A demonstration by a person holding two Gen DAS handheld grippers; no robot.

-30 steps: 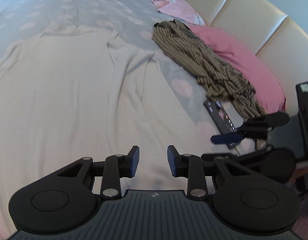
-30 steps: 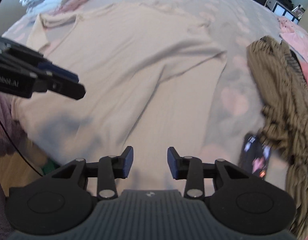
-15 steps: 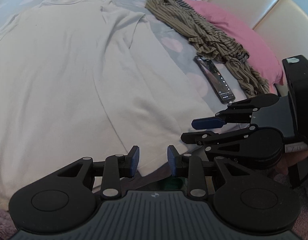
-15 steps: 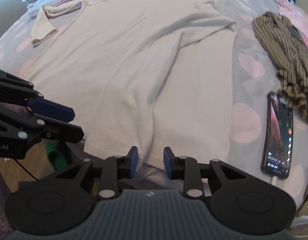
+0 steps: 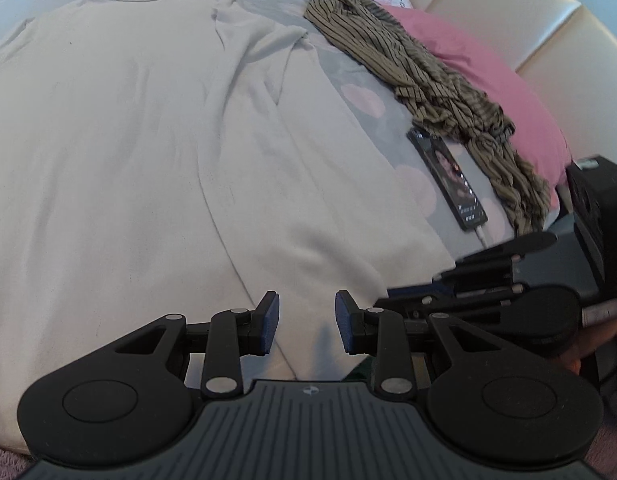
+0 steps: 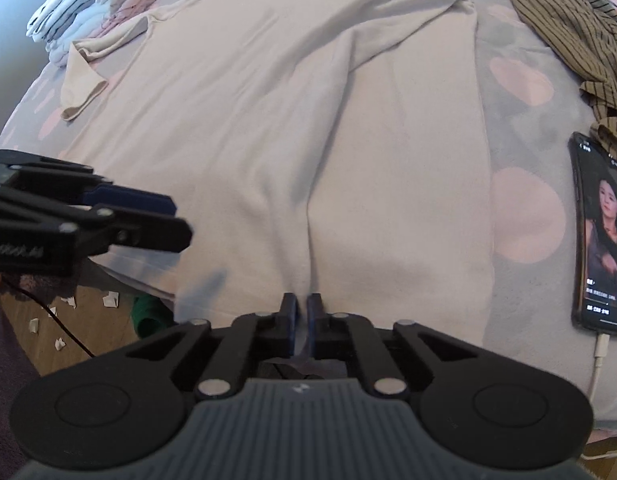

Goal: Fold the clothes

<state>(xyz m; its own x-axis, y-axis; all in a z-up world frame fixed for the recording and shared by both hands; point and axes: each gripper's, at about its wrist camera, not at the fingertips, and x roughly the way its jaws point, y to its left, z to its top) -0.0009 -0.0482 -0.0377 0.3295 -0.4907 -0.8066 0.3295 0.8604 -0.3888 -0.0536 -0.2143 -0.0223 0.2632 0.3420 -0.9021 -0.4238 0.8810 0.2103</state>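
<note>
Cream shirt (image 6: 268,120) lies flat on the bed (image 6: 520,128), hem nearest. Right hand-held gripper (image 6: 302,308) has just closed, pinching the hem; left hand-held gripper (image 5: 304,322) stands partly open over the hem. Advise a matching pinch before lifting evenly.

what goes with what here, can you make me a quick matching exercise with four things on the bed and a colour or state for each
Things:
1. shirt
2. phone
3. pillow
4. right gripper

Descriptions:
a. pink
b. screen lit, cable plugged in
c. closed on the cloth at the near hem
d. cream, spread flat

Pairs: 1-d, 2-b, 3-a, 4-c
</note>
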